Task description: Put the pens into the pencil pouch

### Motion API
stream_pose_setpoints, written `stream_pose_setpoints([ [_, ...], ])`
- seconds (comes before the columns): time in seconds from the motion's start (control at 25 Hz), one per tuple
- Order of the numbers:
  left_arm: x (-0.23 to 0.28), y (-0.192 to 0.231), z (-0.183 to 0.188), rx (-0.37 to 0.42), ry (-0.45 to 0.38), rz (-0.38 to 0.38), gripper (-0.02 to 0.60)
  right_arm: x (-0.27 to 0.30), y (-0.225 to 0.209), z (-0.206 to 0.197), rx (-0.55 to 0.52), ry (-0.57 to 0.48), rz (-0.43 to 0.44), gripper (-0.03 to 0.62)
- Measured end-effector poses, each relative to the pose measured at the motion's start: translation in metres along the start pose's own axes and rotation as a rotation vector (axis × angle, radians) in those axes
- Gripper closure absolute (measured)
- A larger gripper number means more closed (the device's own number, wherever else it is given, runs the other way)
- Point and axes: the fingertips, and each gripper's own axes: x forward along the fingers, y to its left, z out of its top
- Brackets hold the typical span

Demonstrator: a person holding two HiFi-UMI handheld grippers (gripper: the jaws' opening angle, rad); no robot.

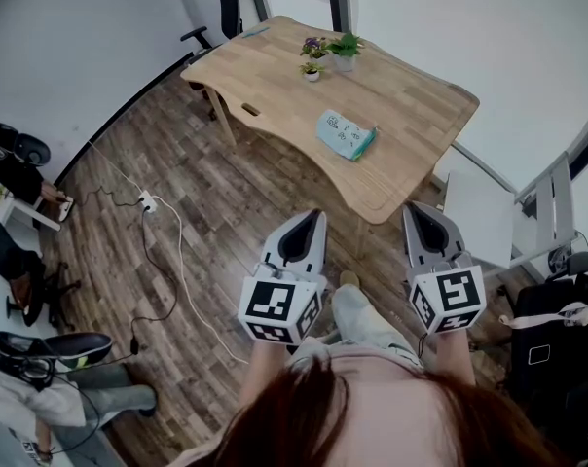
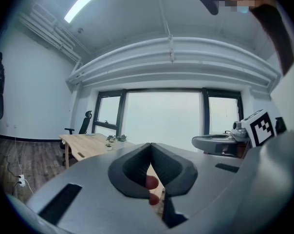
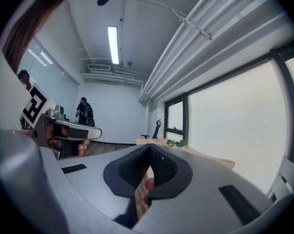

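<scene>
Fingers (image 2: 131,170) of left gripper (image 1: 313,219) and right gripper (image 1: 415,211) pressed together, empty; pencil pouch (image 1: 345,134) only in head view

Only bare wooden floor (image 1: 226,193) is seen between the left gripper (image 1: 316,215), the right gripper (image 1: 412,206) and the near edge of the table (image 1: 411,95) ahead. The tabletop is largely unoccupied: a teal pouch (image 1: 348,134) is laid ahead between the two grippers, and small potted plants (image 1: 333,52) are set well beyond it. Just right of the right gripper the way is narrowed by a white chair (image 1: 479,217), and left of the left gripper a white cable (image 1: 181,261) is trailed over the floor.
</scene>
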Motion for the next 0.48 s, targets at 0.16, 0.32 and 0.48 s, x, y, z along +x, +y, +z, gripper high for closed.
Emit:
stream_pose_setpoints([
  [0.16, 0.000, -0.003, -0.004, -0.004, 0.012, -0.008, 0.580, 0.000, 0.001, -0.002, -0.003, 0.006, 0.001, 0.594],
  [0.32, -0.002, -0.006, -0.007, -0.006, 0.020, -0.017, 0.579, -0.001, 0.005, -0.004, -0.008, 0.011, 0.010, 0.594],
  [0.48, 0.000, -0.005, -0.011, -0.013, 0.028, -0.022, 0.578, 0.001, 0.009, -0.008, -0.012, 0.019, 0.023, 0.594],
])
